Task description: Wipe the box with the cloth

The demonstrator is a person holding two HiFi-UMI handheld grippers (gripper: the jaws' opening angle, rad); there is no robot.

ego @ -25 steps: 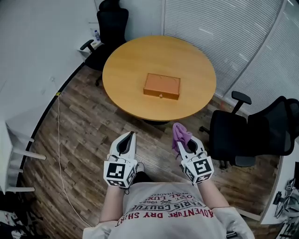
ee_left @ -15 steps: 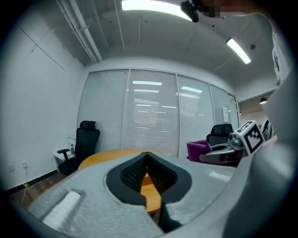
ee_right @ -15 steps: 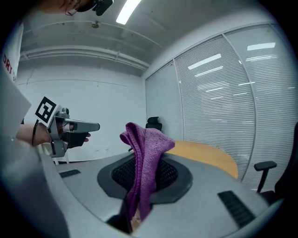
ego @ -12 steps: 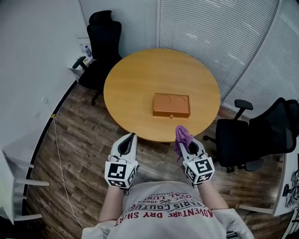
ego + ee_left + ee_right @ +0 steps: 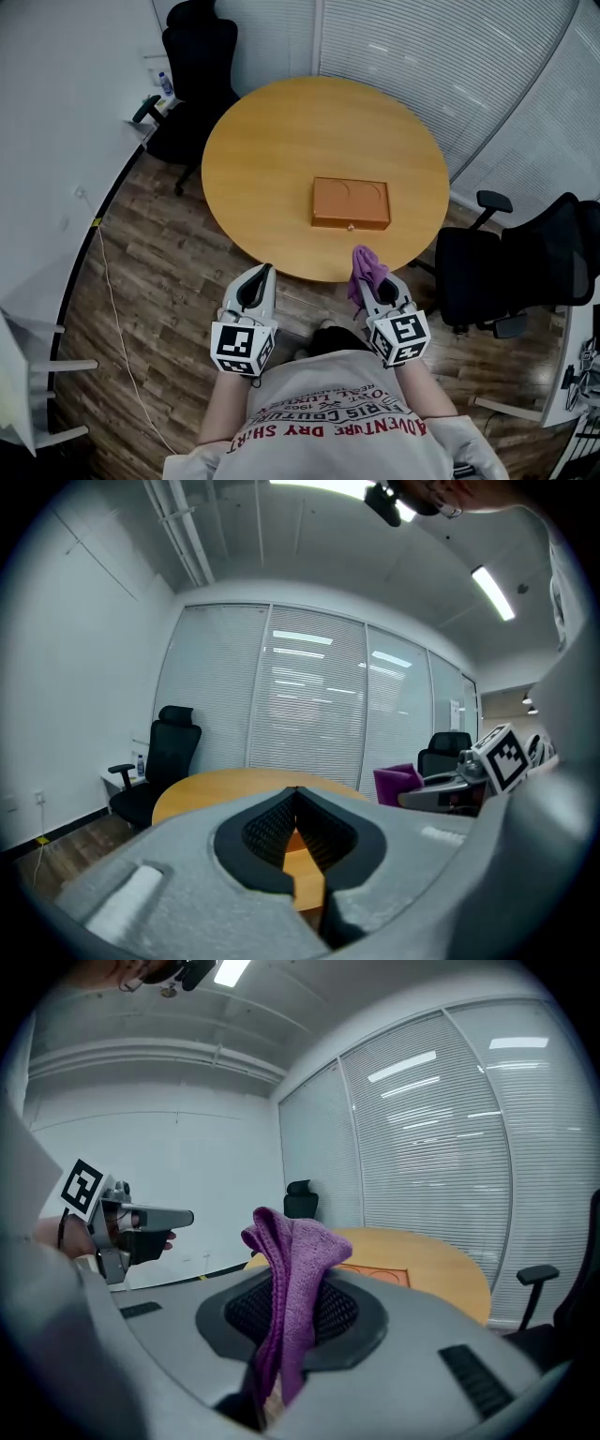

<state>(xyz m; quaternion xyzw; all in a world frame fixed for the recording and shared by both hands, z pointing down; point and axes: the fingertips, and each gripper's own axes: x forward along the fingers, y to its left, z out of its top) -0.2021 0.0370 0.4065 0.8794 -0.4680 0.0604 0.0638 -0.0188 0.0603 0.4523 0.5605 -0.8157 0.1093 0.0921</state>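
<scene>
Judging by how things lie, the wiping has not begun: the flat orange-brown rectangular box (image 5: 351,203) sits closed on the round wooden desk (image 5: 272,159), toward the edge nearest me. Nothing is touching it, and both of my tools hang short of the desk's rim, over the wood-plank floor (image 5: 169,272). What is ready is the grip. My right tongs (image 5: 375,291) are clamped on the purple knitted cloth (image 5: 364,267), and my left tongs (image 5: 265,272) are closed with nothing in them. What is left, as I read it, is all of the work itself: bringing the cloth over the desk, lowering it onto the lid and rubbing across it, perhaps with the left tongs steadying the box. The head view gives me the layout that neither tool camera does: the whole box, its place on the desk, and a black office chair (image 5: 506,272) close by on my right. The right gripper view adds what the head view hides. The cloth is folded and pinched between the jaws, a bunched end stands up past the tips, and only a sliver of the box shows beyond it. The left gripper view confirms its jaw tips meet, with only desk colour visible through the gap behind them. I cannot make out the box there.
</scene>
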